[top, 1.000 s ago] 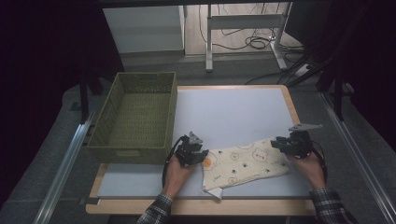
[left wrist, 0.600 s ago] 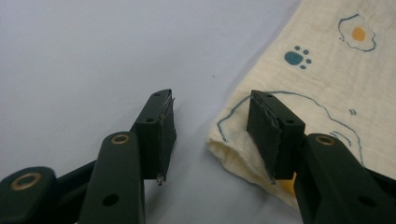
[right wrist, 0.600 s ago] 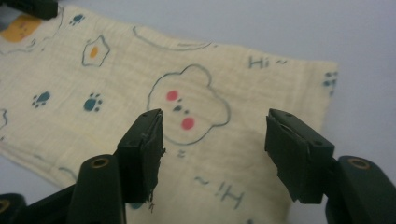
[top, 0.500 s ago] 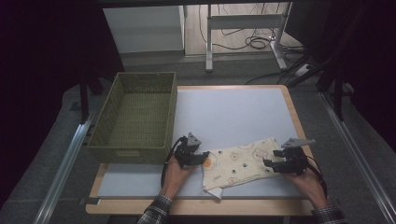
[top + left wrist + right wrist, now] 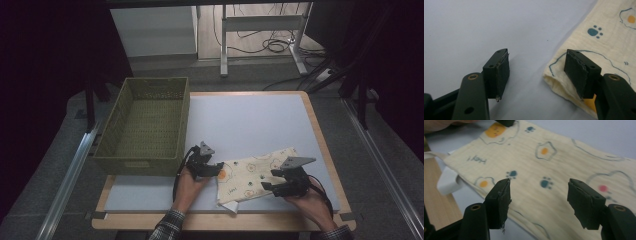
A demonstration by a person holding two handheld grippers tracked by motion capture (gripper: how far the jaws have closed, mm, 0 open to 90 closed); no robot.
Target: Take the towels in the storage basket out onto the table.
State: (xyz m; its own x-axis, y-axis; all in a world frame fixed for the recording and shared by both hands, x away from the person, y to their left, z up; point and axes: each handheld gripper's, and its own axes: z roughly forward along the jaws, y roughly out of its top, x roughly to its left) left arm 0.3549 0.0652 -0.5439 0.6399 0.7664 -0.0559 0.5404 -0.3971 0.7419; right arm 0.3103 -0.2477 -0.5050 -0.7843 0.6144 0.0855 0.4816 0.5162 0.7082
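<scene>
green basket (image 5: 142, 125) holds nothing; cloth (image 5: 255, 172) beside it

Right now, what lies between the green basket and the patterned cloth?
In the high view, between the basket and the cloth sits the left gripper on bare white tabletop.

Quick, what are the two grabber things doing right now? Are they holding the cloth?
Left hand-held gripper: open, holding nothing, jaws astride the cloth's folded edge.
Right hand-held gripper: open, holding nothing, jaws over the cloth.
</scene>
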